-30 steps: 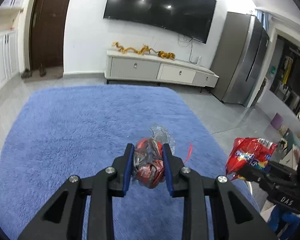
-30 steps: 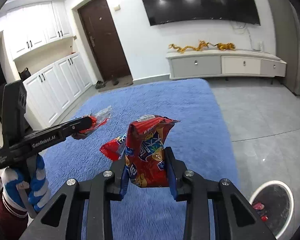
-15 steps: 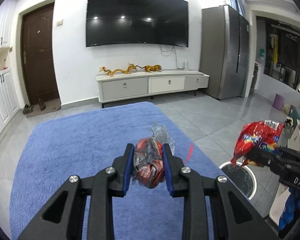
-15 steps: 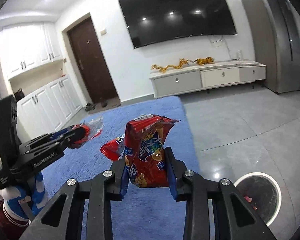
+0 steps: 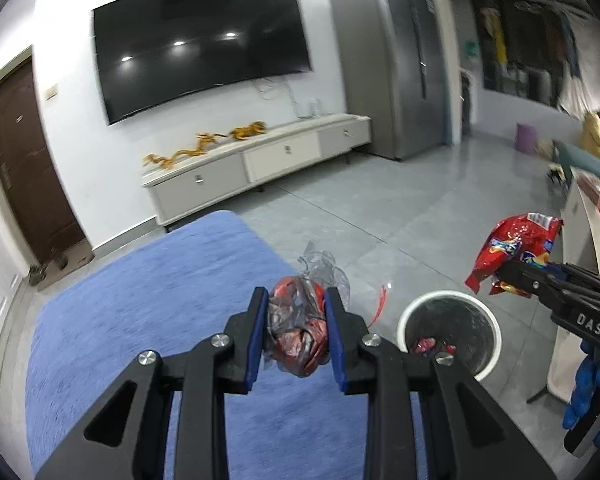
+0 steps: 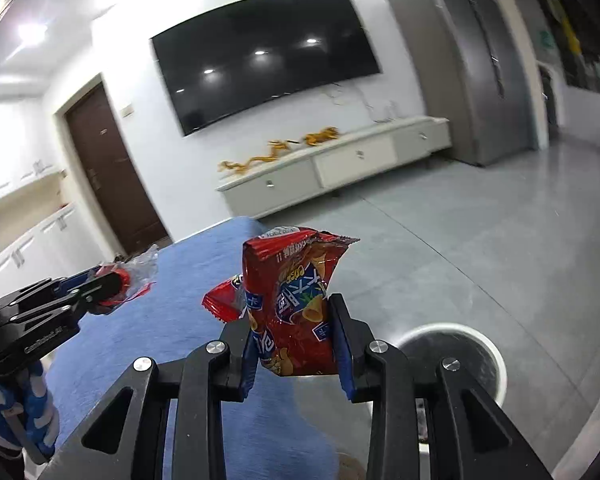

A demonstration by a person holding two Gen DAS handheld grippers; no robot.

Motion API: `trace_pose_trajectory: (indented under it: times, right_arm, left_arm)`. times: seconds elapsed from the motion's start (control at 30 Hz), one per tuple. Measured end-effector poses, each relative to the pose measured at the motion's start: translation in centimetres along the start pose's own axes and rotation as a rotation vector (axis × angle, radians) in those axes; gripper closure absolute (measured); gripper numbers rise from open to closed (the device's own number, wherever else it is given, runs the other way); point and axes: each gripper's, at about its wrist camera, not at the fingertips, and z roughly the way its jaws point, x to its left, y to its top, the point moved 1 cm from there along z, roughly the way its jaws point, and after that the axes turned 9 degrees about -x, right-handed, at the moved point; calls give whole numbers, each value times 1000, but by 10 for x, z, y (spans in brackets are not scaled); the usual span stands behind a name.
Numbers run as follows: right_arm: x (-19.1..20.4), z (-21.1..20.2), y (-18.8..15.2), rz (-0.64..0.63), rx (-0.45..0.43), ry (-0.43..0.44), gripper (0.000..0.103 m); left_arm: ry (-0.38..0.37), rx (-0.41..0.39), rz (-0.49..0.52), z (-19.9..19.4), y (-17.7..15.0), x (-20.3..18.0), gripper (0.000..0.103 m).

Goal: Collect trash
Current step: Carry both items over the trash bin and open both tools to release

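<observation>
Blue carpet (image 5: 148, 320) filled the near left of the floor in both wrist views, its far edge stopping short of the grey tiled floor (image 5: 400, 208) that ran away to the right. On the far white wall we saw a large black television (image 5: 204, 44), with a low pale cabinet (image 5: 260, 160) beneath it and a tall grey refrigerator (image 5: 392, 64) to its right; a dark brown door (image 5: 20, 160) stood at the far left. Nearer to us, on the tiles just beside the carpet's right edge, stood a white-rimmed round bin (image 5: 448, 332) with a few scraps lying inside it. Our left gripper (image 5: 296, 332) had its blue-padded fingers (image 5: 257, 332) pinched on a crumpled wad of clear and red plastic wrapper (image 5: 296, 336), held above the carpet's right edge, just left of the bin. Our right gripper (image 6: 296, 344) squeezed a red snack bag (image 6: 296, 300) upright between its own pads, and in the left wrist view that bag (image 5: 512, 248) hung just above and to the right of the bin's rim. A blue-gloved hand (image 5: 588, 384) carried the right gripper at the near right edge of that view. From the right wrist view we saw the wrapper (image 6: 136, 276) at the near left, over the carpet, and the bin (image 6: 452, 356) low on the right, partly hidden behind the gripper's frame.
</observation>
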Motion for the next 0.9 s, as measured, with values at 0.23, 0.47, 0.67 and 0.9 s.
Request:
trace_pose_trajectory:
  times: [0.23, 0.47, 0.67, 0.9]
  right_arm:
    - [-61, -6, -14, 104, 23, -97, 73]
    - [-106, 0, -29, 188, 55, -178, 73]
    - [-136, 12, -44, 246, 104, -235, 73]
    - [-160, 29, -56, 281, 152, -287, 71]
  left_arm:
    - [-91, 38, 81, 35, 9, -62, 77]
    - [-171, 93, 141, 73, 7, -115, 77]
    - [-221, 147, 187, 106, -3, -147, 76]
    - [-259, 204, 211, 146, -11, -179, 76]
